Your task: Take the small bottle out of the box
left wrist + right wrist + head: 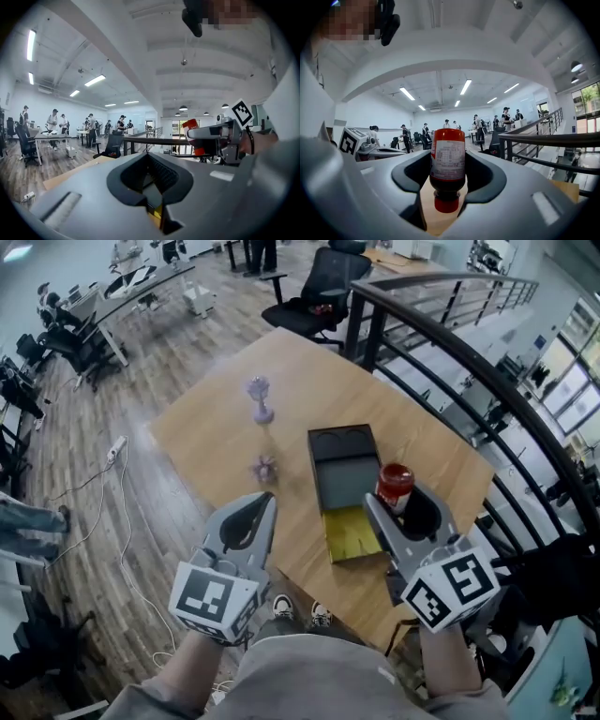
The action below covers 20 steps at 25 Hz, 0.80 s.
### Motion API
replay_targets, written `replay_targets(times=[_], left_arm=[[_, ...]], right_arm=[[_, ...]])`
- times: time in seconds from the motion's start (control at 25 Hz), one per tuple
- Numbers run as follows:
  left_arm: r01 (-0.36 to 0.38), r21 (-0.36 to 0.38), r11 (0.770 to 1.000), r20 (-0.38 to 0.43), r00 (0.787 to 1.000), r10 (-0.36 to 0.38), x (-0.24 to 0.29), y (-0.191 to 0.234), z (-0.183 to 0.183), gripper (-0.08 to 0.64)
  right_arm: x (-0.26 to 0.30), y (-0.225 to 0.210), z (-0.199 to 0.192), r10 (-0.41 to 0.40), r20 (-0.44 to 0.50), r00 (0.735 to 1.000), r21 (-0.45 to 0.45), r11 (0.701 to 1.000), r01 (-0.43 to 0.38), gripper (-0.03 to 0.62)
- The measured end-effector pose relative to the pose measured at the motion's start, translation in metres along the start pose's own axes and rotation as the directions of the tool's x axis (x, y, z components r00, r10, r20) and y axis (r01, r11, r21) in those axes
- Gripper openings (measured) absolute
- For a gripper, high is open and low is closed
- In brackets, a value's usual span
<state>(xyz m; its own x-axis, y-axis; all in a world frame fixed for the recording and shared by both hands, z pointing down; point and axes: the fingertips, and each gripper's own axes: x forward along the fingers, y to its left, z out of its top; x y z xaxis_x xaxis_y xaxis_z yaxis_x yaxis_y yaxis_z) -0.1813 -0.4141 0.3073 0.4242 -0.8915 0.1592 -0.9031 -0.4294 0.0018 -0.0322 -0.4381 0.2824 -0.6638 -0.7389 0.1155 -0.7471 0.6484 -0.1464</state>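
Holding the small bottle point(395, 484) in the right gripper point(400, 501), just off the box's right side

Clamped across the label with the jaws spread fairly wide round the body, so definitely gripped and not just hovering. Sitting roughly upright through the jaw gap, with what looks like the cap end poking out underneath and the base on top. Hanging above the table point(225, 427), right beside the right wall of the open box point(345, 472), and as far as can be judged not over its floor, so pretty much out. Nothing in the left gripper point(265, 501): pinched together, empty, parked off the box's front-left corner and clearly farther from the bottle than the right one. Probably just needs carrying further right and setting down on bare wood. Worth minding that cap-down axis though, since standing it on the cap looks tippy.
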Motion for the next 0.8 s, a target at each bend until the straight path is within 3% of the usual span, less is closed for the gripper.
replay_targets(times=[0.28,0.6,0.8], left_arm=[[-0.035,0.096,0.995,0.064,0.998,0.029,-0.021,-0.006,0.026,0.000],[-0.042,0.080,0.996,0.002,0.999,0.042,-0.029,-0.014,-0.005,0.000],[-0.018,0.019,1.000,-0.070,0.997,0.019,-0.033,-0.029,-0.029,0.000]], right_arm=[[-0.025,0.017,0.008,0.024,0.042,0.999,0.019,1.000,-0.024,0.225],[-0.037,0.018,-0.037,0.031,-0.034,0.999,0.054,0.998,-0.029,0.225],[-0.046,0.021,-0.065,0.037,-0.092,0.995,0.106,0.994,-0.027,0.225]])
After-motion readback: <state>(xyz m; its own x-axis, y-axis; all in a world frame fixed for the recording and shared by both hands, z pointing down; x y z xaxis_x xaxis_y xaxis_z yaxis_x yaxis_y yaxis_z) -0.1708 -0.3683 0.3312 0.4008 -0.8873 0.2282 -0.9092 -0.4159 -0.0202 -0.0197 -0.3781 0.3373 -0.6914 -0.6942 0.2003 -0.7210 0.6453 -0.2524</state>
